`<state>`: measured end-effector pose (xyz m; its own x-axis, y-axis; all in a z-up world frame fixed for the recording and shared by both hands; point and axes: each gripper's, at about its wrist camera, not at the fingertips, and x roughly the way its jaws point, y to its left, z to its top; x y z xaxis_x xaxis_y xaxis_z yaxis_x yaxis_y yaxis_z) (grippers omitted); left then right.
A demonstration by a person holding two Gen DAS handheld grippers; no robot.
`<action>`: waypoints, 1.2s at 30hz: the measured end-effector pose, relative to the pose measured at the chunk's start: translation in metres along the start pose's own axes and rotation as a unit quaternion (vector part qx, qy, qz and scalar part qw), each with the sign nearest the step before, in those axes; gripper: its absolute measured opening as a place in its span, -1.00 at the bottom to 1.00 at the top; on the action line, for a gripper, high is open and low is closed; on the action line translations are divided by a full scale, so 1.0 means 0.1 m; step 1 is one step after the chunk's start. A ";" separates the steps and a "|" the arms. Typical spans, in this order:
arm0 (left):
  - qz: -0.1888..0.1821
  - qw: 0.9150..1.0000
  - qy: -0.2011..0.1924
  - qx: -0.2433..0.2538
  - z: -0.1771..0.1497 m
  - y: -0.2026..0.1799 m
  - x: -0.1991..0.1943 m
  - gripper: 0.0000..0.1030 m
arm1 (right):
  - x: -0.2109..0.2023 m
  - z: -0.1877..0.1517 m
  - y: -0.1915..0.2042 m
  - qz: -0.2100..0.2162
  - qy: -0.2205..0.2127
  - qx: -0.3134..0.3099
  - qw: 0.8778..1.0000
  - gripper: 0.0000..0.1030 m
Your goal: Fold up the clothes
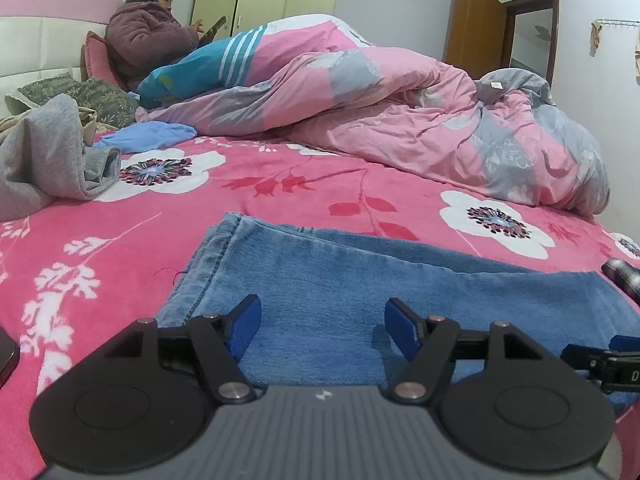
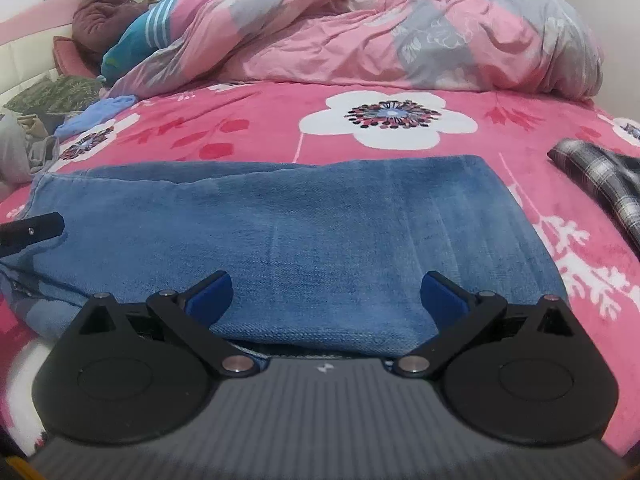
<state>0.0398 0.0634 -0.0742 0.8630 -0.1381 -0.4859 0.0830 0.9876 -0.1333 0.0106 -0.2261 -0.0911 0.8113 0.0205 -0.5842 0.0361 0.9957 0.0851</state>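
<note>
Covering nearly everything in both views is a bed (image 1: 280,200) under a bright pink blanket printed with big white flowers; along its far side lies a heaped pink and grey quilt (image 1: 400,120), with a person in a dark padded jacket (image 1: 148,36) propped against the headboard at the far left corner; nearer, folded blue jeans (image 2: 300,232) lie flat on the blanket at the near edge, one layer doubled over another, the hemmed end toward the left in the left wrist view; a loose grey garment (image 1: 48,160) is bunched at the left side of the bed, well apart from the jeans, with a light blue cloth (image 1: 152,136) beyond it near the quilt; a dark plaid cloth (image 2: 600,176) lies on the blanket to the right of the jeans, apart from them; the left tongs (image 1: 322,330) hover over the left part of the jeans, blue pads spread with nothing pinched between them; the right tongs (image 2: 326,300) sit at the near fold of the jeans with pads spread wide, only flat denim showing in the gap and nothing gripped.
</note>
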 end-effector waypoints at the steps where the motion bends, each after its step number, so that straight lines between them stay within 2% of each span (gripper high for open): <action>1: 0.000 1.000 0.000 0.000 0.00 0.00 0.00 0.36 | 0.00 0.01 -0.01 0.001 0.001 0.002 1.000 0.98; 12: 0.000 1.000 0.002 0.002 0.01 -0.01 0.00 0.36 | -0.04 -0.06 -0.08 0.027 -0.020 -0.007 0.999 0.98; 18: 0.000 1.000 0.004 0.005 0.01 -0.01 0.00 0.36 | -0.07 0.09 -0.08 0.034 0.002 -0.023 0.999 0.97; 22: 0.001 1.000 0.005 0.010 0.01 -0.02 0.00 0.36 | -0.21 0.26 -0.03 0.043 -0.056 -0.033 0.997 0.97; 25: 0.002 1.000 0.008 0.013 0.01 -0.03 0.00 0.38 | -0.20 0.35 0.05 0.047 -0.067 -0.041 0.996 0.97; 27: 0.003 1.000 0.009 0.018 0.01 -0.04 0.01 0.38 | -0.13 0.35 0.06 0.061 -0.063 -0.037 0.996 0.97; 30: 0.003 1.000 0.010 0.026 0.01 -0.05 0.00 0.38 | 0.16 0.20 0.05 0.065 -0.015 -0.040 0.997 0.98; 33: -0.006 1.000 0.008 0.022 0.04 -0.02 -0.03 0.38 | 0.22 0.02 0.05 0.063 -0.030 -0.054 0.996 0.98; 36: -0.018 1.000 -0.004 0.008 0.11 0.02 -0.10 0.38 | 0.22 0.04 0.07 0.064 -0.026 -0.054 0.996 0.98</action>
<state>0.0371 0.0677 -0.0599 0.8631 -0.1735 -0.4742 0.1222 0.9830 -0.1372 0.0308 -0.2195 -0.1000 0.8348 0.1456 -0.5309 -0.1305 0.9892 0.0661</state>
